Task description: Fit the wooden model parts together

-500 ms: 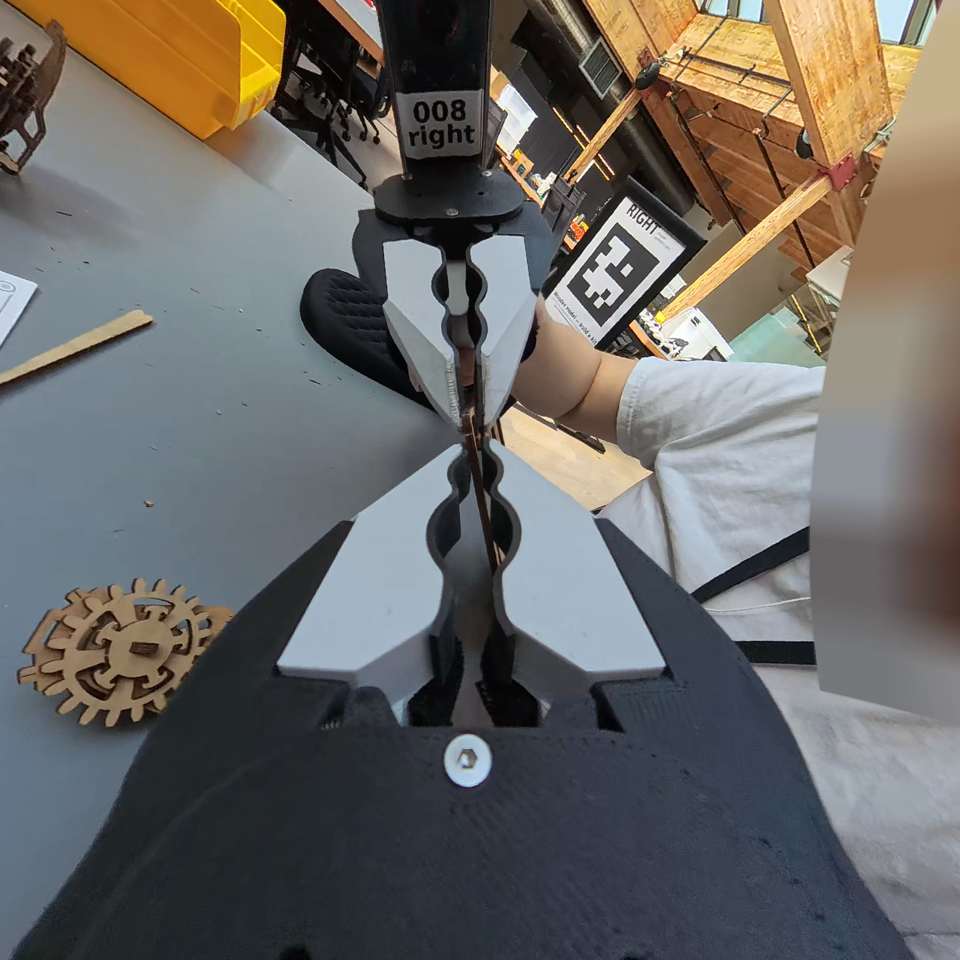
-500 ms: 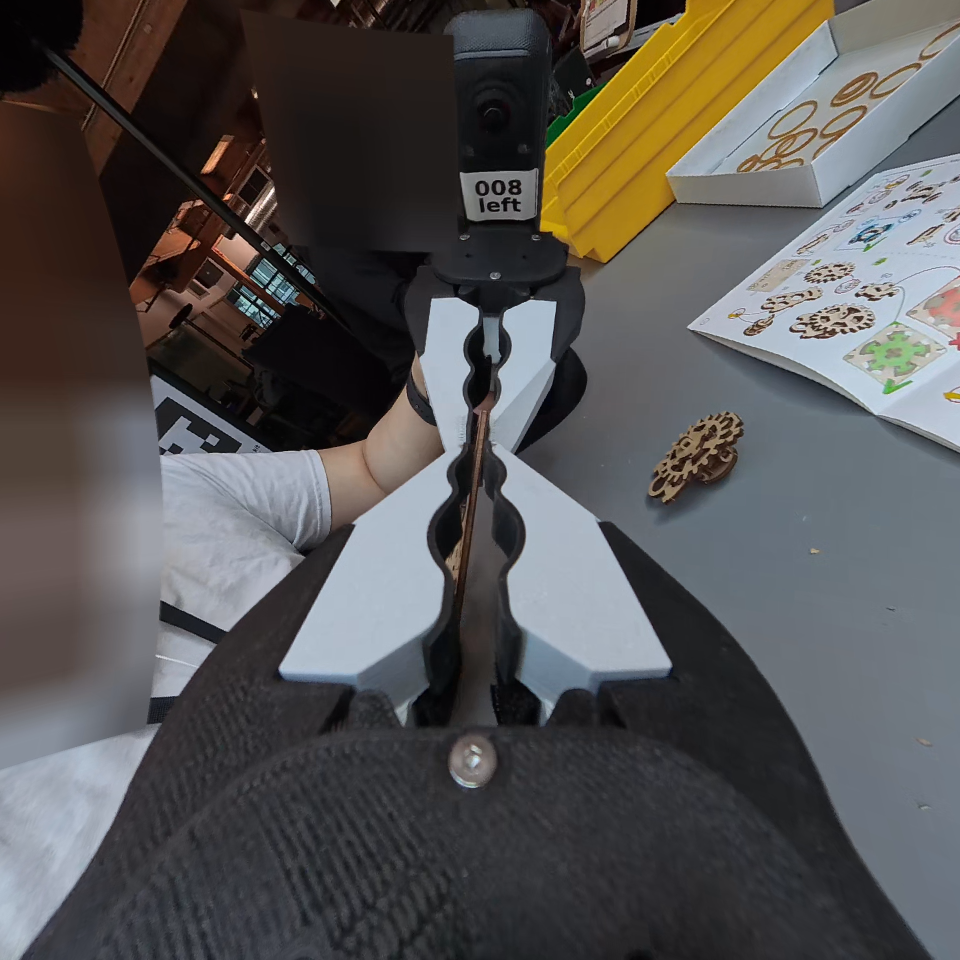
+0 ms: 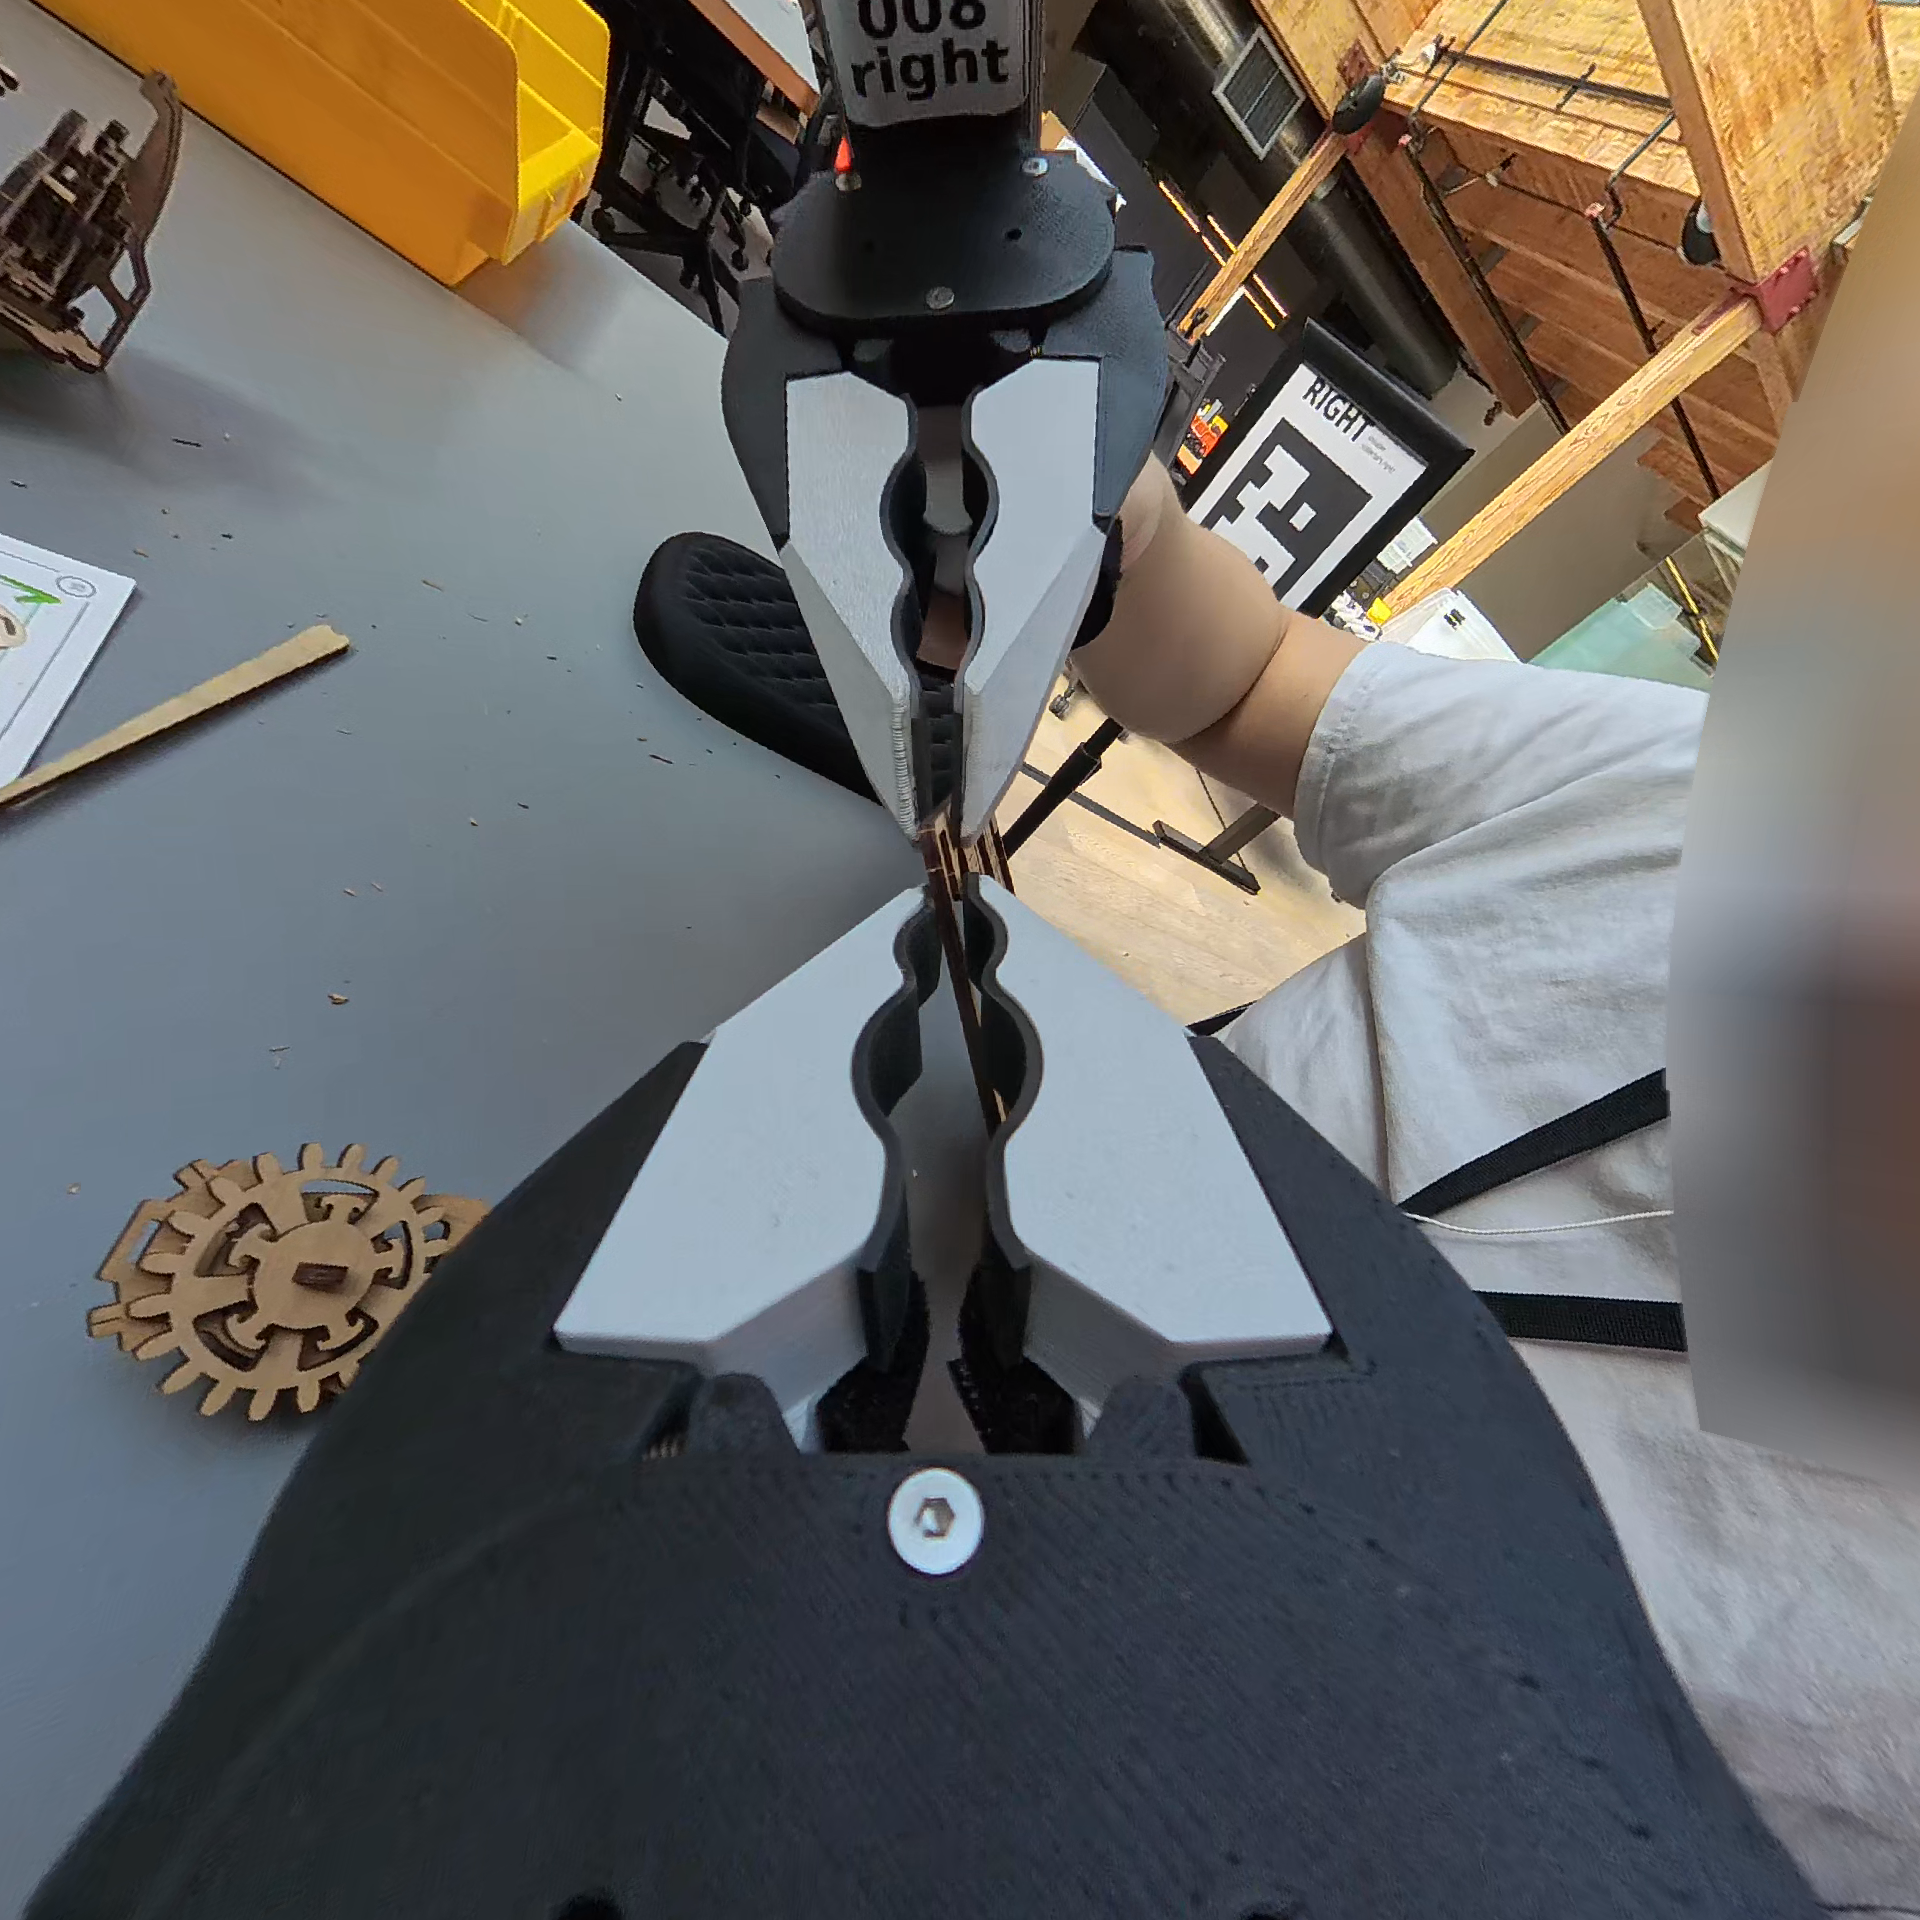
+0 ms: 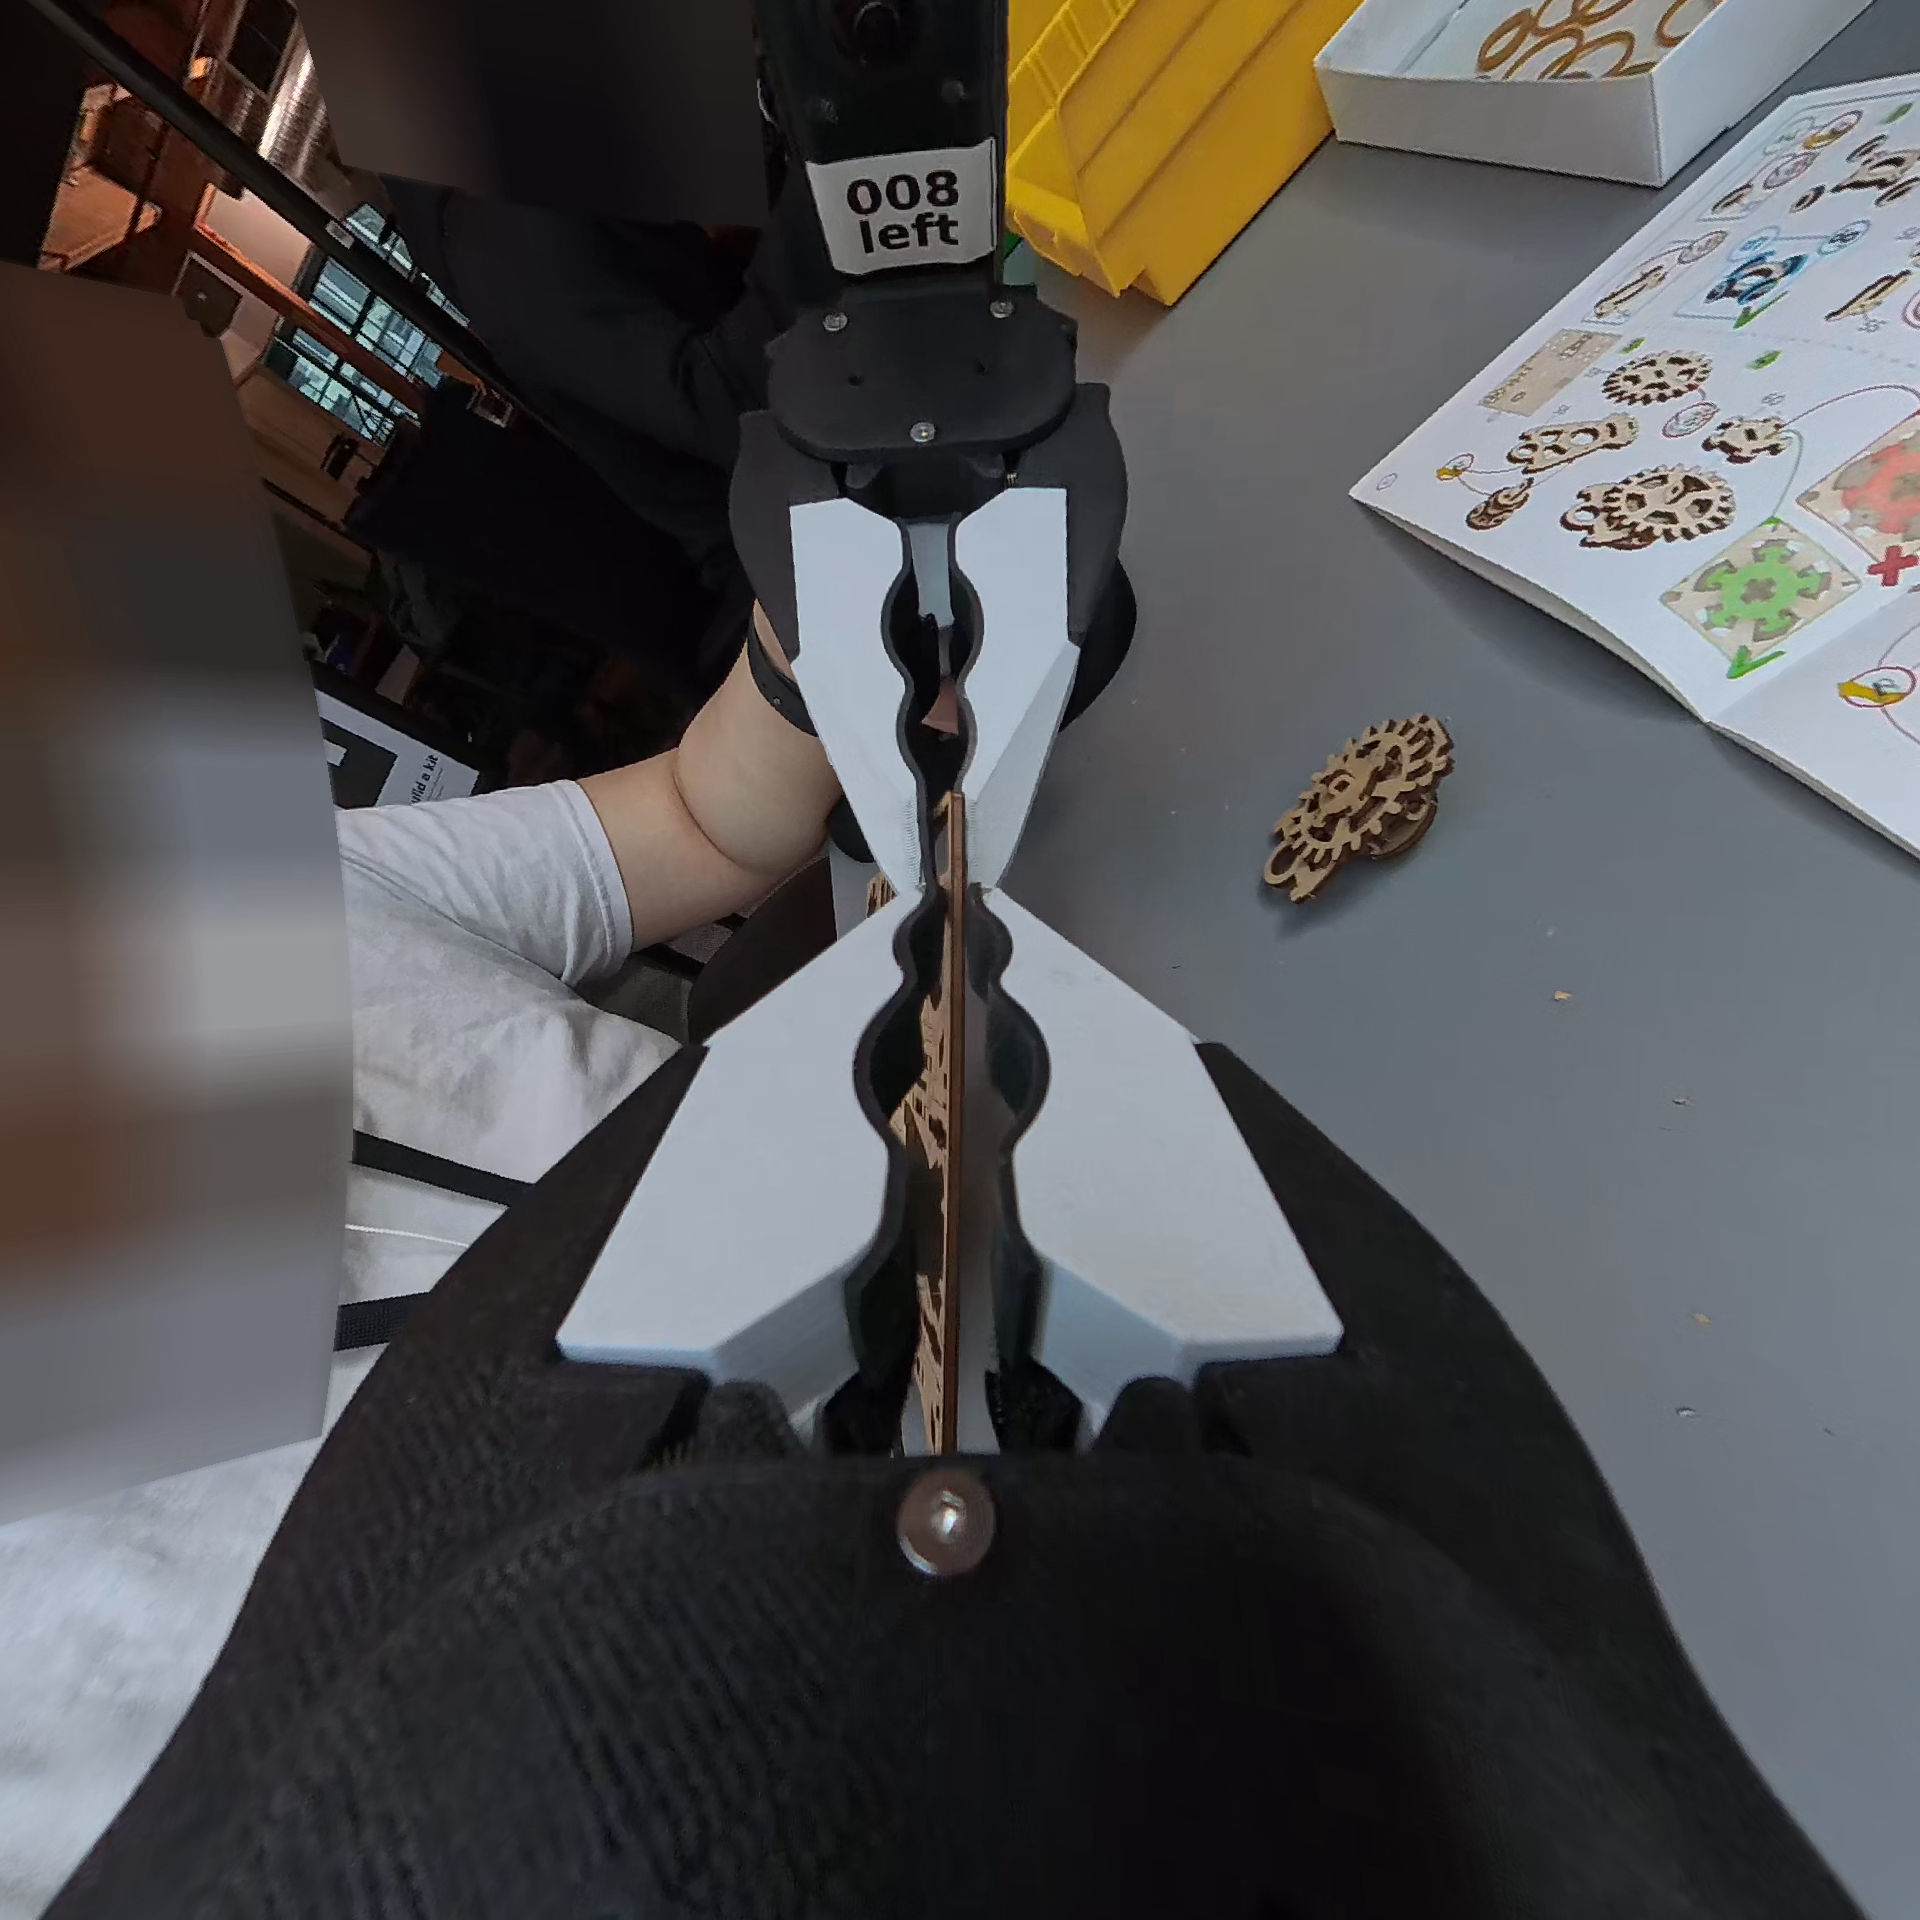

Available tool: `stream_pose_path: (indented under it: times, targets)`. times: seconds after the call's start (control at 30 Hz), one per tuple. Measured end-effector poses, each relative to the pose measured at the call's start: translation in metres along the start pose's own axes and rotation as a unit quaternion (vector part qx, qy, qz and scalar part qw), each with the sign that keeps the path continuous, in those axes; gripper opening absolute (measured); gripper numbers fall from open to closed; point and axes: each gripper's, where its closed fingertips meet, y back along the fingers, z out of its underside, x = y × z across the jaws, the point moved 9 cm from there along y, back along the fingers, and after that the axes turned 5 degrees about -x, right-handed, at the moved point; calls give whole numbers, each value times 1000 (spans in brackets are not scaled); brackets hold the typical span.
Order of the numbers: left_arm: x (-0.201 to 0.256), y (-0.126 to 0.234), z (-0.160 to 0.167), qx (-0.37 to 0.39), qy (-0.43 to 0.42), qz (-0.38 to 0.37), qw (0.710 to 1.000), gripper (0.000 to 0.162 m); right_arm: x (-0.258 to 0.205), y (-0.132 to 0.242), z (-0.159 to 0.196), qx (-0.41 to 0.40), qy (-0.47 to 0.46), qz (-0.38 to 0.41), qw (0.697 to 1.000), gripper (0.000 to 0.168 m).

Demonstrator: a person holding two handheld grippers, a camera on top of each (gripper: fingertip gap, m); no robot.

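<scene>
Left wrist view: the left claw (image 3: 951, 914) is nearly closed on a thin wooden model part (image 3: 966, 997), seen edge-on and slanting between its grey fingers (image 3: 769, 1153). Directly opposite at 12 o'clock, tip to tip, the right claw (image 3: 940, 821) pinches a small slotted wooden piece (image 3: 971, 857) at its very tips, where the two parts meet. At 8 o'clock a wooden gear assembly (image 3: 275, 1278) lies flat on the grey surface (image 3: 416, 831). At 9 o'clock lie a loose wooden strip (image 3: 177, 712) and the corner of an instruction sheet (image 3: 47, 655). At 10 o'clock stands a partly built dark wooden model (image 3: 73, 249), with a yellow bin (image 3: 416, 125) at 11 o'clock. A person's forearm and white sleeve (image 3: 1475, 831) fill 3 o'clock.

Right wrist view: the right claw (image 4: 951, 904) is closed down to a narrow slot on a flat laser-cut wooden sheet piece (image 4: 940, 1143), which runs edge-on the full length of the fingers and pokes between the tips of the left claw (image 4: 945, 831) at 12 o'clock, itself nearly shut. Only this view shows the cut pattern on the sheet's face. The gear assembly (image 4: 1361, 805) sits at 2 o'clock, apart from both claws. The open instruction booklet (image 4: 1714, 468) shows fully at 1 to 2 o'clock, and a white box (image 4: 1621, 104) of wooden rings lies beside the yellow bin (image 4: 1153, 156).
</scene>
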Motion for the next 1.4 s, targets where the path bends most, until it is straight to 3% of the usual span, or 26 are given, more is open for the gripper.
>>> stream_pose_path:
  times: [0.73, 1.13, 1.2, 1.3, 1.4]
  targets:
    - [8, -7, 1, 0, -5, -31, 1000, 0, -14, 1, -10, -100, -1, 76, 992, 2]
    - [5, -5, 2, -5, -5, -60, 998, 0, -22, -5, -11, -120, 81, 169, 975, 4]
    - [9, -2, -1, 5, -18, -45, 999, 0, -21, -1, -11, -93, 88, 125, 984, 4]
    - [15, 3, -7, 38, -40, -23, 998, 0, -20, 7, -9, 11, 76, 37, 996, 2]
    - [13, 4, -6, 44, -43, -29, 998, 0, -16, 5, -1, 65, 73, 37, 994, 3]
